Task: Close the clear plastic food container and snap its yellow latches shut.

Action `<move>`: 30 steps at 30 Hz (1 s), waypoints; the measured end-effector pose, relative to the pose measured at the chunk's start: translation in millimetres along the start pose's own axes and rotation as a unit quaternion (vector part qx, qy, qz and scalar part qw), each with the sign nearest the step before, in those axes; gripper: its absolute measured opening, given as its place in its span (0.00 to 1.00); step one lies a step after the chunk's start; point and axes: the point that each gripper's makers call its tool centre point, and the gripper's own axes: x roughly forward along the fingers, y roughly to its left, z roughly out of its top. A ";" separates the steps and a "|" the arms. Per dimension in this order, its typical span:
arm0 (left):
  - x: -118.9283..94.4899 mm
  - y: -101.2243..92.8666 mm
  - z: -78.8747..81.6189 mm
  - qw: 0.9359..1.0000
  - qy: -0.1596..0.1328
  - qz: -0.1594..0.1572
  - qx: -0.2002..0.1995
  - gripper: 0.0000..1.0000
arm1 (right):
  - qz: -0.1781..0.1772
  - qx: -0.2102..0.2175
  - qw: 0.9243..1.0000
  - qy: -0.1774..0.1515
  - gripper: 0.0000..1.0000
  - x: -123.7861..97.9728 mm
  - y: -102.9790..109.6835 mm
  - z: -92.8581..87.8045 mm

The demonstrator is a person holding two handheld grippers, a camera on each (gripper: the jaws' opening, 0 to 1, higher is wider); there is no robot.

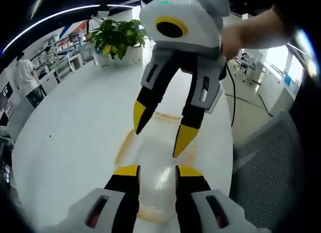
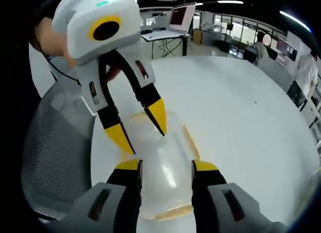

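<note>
The clear plastic food container [image 1: 156, 165] lies on the white table [image 1: 75, 138], lid on top, with yellow latches [image 1: 124, 149] along its edges. My left gripper [image 1: 158, 171] hovers open over the near end of the lid. From the far side, my right gripper [image 1: 163, 129] comes down open, with its tips just above the lid. In the right gripper view the same container [image 2: 168, 163] lies under my right gripper [image 2: 167, 166], and a yellow latch [image 2: 191, 141] shows on its right edge. The left gripper [image 2: 140, 127] points down at the far end of the lid. I cannot tell whether the latches are snapped.
A potted plant [image 1: 118, 37] stands at the far end of the table. A grey mesh chair [image 1: 273, 163] sits close to the table edge beside the container. A laptop [image 2: 181, 15] rests on a desk behind. People stand by the shelves [image 1: 22, 72].
</note>
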 end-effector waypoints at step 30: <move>-0.8 -21.1 -0.2 1.000 0.001 -0.012 -0.006 0.22 | 0.024 0.000 0.999 0.025 0.36 11.8 -22.4 8.7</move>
